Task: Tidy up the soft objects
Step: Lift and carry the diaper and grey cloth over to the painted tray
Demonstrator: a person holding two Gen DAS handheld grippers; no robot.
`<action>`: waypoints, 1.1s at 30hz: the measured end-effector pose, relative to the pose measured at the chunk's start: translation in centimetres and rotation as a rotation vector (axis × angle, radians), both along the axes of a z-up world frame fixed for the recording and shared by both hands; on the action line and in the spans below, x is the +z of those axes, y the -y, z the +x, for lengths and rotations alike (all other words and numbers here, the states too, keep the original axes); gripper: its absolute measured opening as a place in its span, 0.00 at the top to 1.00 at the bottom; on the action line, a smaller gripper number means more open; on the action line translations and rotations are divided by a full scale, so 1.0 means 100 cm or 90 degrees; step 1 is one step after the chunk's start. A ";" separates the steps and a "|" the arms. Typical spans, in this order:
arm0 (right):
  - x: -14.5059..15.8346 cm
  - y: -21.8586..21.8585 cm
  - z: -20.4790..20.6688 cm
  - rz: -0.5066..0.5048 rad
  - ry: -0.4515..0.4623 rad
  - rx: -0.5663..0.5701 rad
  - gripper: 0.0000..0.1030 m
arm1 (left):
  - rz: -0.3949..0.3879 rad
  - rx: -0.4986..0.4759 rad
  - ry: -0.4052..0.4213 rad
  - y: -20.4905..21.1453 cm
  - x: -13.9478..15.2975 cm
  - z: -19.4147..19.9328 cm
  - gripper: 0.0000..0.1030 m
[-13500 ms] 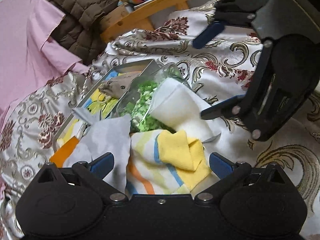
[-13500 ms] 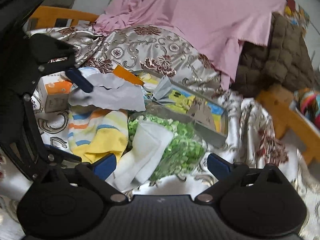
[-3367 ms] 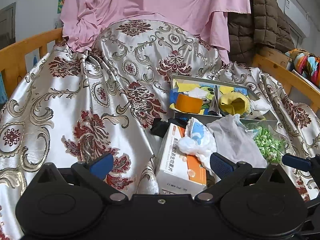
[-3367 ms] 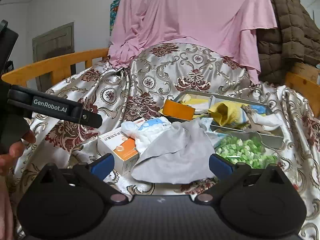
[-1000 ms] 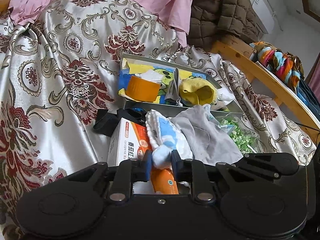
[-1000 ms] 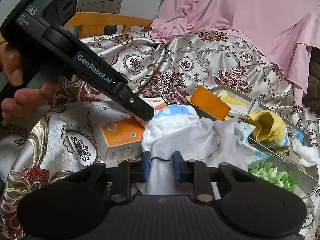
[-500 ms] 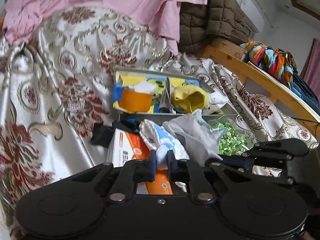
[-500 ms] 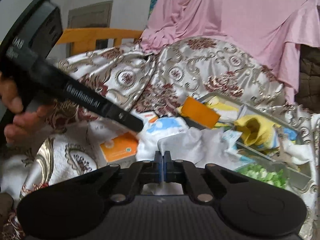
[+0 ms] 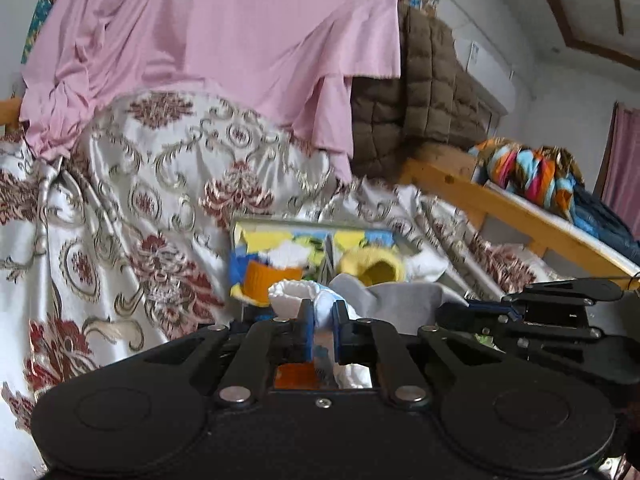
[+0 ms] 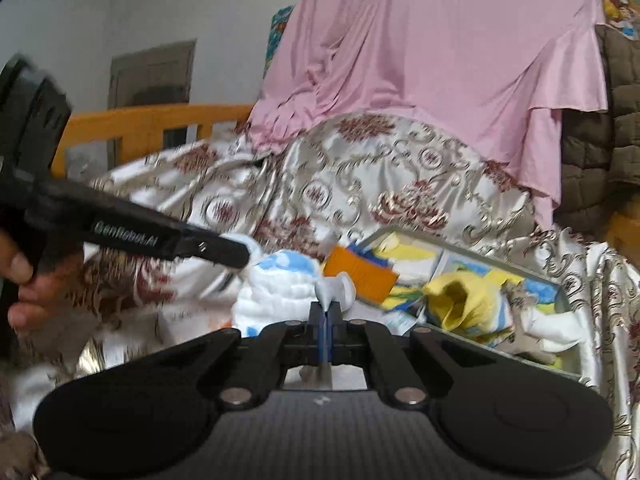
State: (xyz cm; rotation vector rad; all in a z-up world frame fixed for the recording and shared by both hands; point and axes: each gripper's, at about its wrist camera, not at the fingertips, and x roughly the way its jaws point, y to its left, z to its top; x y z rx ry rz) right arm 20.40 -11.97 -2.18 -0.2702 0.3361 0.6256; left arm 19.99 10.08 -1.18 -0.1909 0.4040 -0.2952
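Observation:
My left gripper (image 9: 323, 314) is shut on a white and blue fluffy cloth (image 9: 294, 297), lifted off the bed; the cloth also shows in the right wrist view (image 10: 280, 280). My right gripper (image 10: 325, 314) is shut on the edge of a grey cloth (image 10: 336, 289), which shows to the right of the left gripper (image 9: 400, 300). Behind them lies a metal tray (image 10: 472, 256) holding a yellow sock (image 10: 464, 296), an orange item (image 10: 360, 276) and white cloth. The left gripper's body (image 10: 132, 236) crosses the right wrist view.
A silver and red brocade bedspread (image 9: 140, 208) covers the bed. A pink sheet (image 9: 220, 48) and brown quilted jacket (image 9: 420, 100) hang behind. A wooden rail (image 9: 520, 216) with colourful fabric (image 9: 528, 176) runs at right. An orange and white box (image 9: 296, 376) lies under the left gripper.
Both grippers have risen with their cloths, and both views tilt up. The white and blue cloth has come up off the box.

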 end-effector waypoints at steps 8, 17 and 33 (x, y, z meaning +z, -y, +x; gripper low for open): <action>0.042 0.028 0.009 0.043 0.015 -0.021 0.99 | -0.062 -0.004 0.035 -0.002 0.027 -0.005 0.92; 0.087 0.042 0.038 0.044 0.050 -0.032 0.99 | -0.078 0.019 0.090 0.003 0.063 0.026 0.92; 0.119 0.033 0.160 0.027 0.103 -0.127 0.99 | -0.092 0.046 0.101 0.018 0.066 0.155 0.91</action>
